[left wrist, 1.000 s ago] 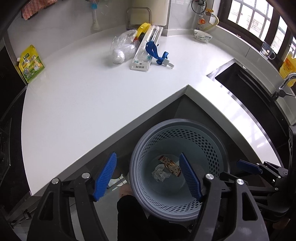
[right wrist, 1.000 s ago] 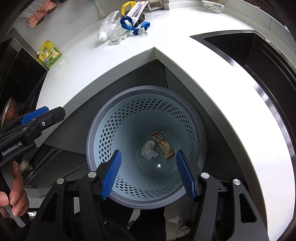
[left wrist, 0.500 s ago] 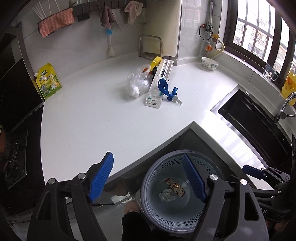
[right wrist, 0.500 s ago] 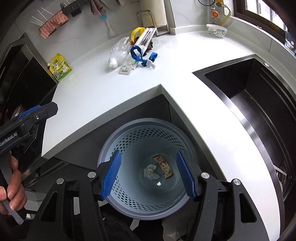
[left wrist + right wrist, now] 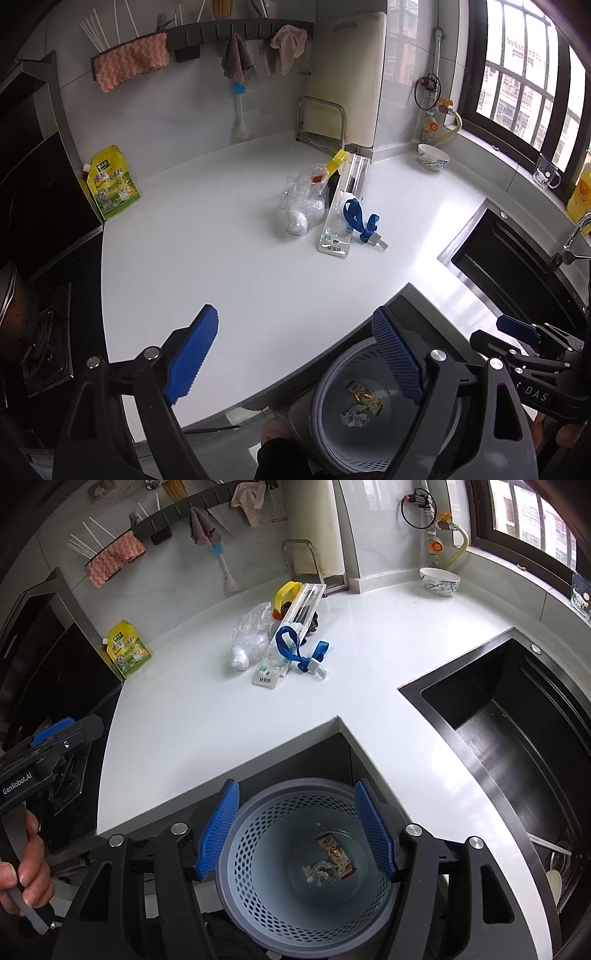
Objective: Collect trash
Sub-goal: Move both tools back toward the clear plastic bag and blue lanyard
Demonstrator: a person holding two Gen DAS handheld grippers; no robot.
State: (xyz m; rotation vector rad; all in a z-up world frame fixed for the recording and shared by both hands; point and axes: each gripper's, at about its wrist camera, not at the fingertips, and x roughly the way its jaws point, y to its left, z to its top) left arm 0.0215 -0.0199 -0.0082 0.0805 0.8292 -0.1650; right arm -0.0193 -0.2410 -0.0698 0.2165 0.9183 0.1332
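A grey perforated trash basket stands on the floor in front of the counter corner; it also shows in the left wrist view. Inside lie a snack wrapper and a crumpled paper. My right gripper is open and empty above the basket. My left gripper is open and empty above the counter's front edge. On the white counter lie a crumpled clear plastic bag, a clear plastic package and a blue strap.
A yellow-green pouch leans on the back wall at left. A black sink is set in the counter at right. A bowl sits near the window. A stove is at far left.
Both grippers have risen and pulled back from the basket, which now looks smaller and lower in both views. More of the counter and back wall is in view. Both stay open.
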